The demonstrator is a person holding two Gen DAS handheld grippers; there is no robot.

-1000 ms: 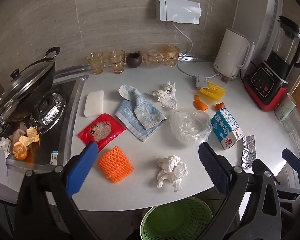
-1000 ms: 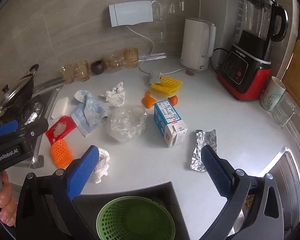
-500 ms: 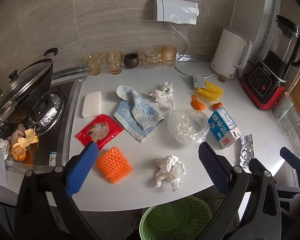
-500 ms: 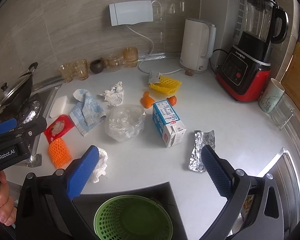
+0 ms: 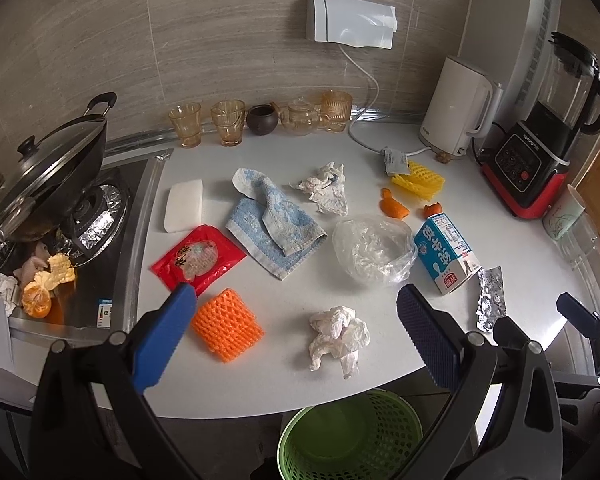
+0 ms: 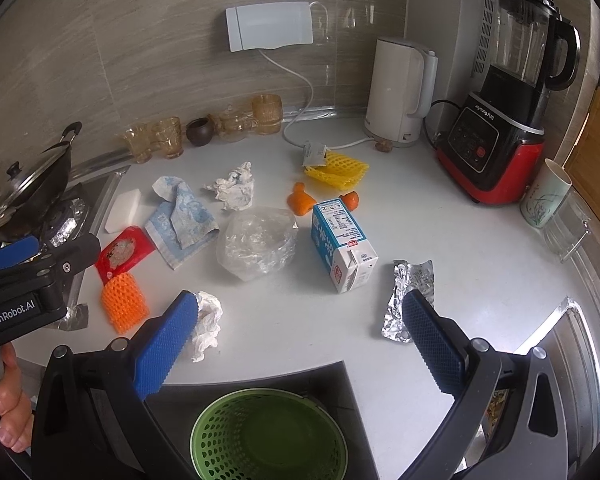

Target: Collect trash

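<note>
the trash lies scattered on the white counter, none of it held. a crumpled white tissue sits between and just ahead of the fingers of the left gripper, with an orange foam net just inside its left fingertip and a red snack wrapper just beyond that tip. past the right fingertip lie a clear plastic bag, a blue and white milk carton and a strip of foil. further ahead are a second crumpled tissue, orange peel pieces and a yellow foam net. both left fingers stand wide apart, gripping nothing.

from the right wrist view, the right gripper is also spread wide and holds nothing. the near tissue shows touching its left fingertip in the picture, the foil lies just behind its right fingertip, and the carton and bag sit ahead between the 2 tips. a green mesh basket stands below the counter edge, under and between the fingers; it appears the same way in the left view.

a blue towel and a white sponge lie ahead of the left fingertip, and a kettle and blender stand far ahead to the right by the wall.
</note>
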